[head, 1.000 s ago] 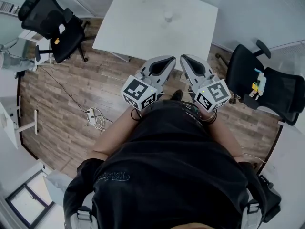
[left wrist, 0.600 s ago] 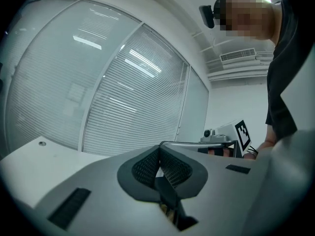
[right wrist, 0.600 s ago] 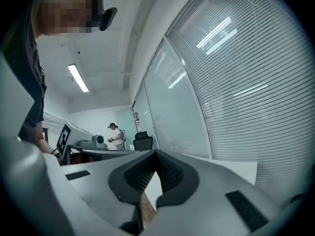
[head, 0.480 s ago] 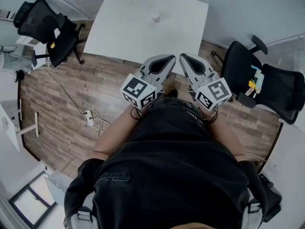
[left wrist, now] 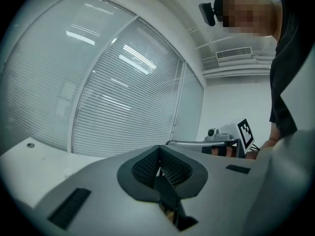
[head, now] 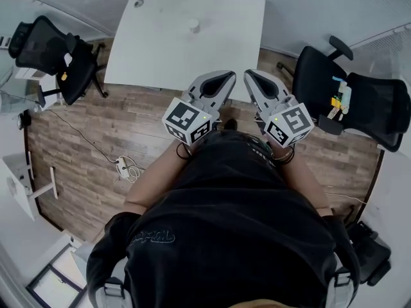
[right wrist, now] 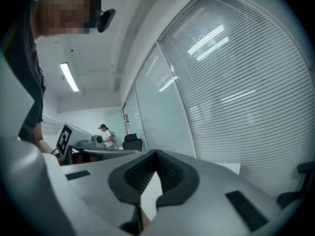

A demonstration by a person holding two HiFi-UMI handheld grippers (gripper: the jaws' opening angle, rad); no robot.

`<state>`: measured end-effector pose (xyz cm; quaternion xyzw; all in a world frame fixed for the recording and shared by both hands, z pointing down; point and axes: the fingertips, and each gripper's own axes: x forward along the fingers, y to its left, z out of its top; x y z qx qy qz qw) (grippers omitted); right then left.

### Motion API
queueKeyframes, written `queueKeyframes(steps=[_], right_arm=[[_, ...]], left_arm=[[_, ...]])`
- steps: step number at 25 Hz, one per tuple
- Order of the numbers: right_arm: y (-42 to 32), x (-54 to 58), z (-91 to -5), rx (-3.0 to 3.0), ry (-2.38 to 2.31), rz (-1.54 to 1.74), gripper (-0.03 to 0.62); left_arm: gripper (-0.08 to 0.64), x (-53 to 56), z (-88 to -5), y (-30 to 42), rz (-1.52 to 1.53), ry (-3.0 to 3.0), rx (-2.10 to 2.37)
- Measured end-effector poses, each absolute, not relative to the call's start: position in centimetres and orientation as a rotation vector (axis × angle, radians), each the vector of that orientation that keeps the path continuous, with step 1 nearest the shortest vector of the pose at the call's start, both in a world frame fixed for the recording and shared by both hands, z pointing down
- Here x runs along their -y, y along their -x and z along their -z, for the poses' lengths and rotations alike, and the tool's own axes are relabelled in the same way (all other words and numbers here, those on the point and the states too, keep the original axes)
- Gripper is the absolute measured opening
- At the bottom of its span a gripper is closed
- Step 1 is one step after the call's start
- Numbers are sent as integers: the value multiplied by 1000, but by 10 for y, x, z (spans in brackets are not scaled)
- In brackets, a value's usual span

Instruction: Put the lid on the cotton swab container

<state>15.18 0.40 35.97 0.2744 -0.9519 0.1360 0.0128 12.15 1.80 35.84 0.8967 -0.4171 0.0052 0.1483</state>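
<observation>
Cotton swab container (head: 193, 25): a small pale cylinder, seemingly upright, standing alone near the middle of the white worktop (head: 231, 18).
Direction: it lies ahead of both claws and a little to the left, well apart from them. I judge my left hand the nearer one.
Left claw (head: 225, 77): jaws pressed together with nothing between them, held near the worktop's near edge.
Right claw (head: 250, 76): jaws meeting at the tips, empty, just beside the left.
Lid: I cannot pick it out at this size.
Next move: I reckon both claws must first reach forward over the worktop.
</observation>
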Motion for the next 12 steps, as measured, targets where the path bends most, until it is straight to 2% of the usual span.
queueKeyframes(steps=[12], right_arm=[[-155, 14, -361, 2949, -912, -420, 23]], left_arm=[[15, 1, -364, -127, -46, -2597, 1126]])
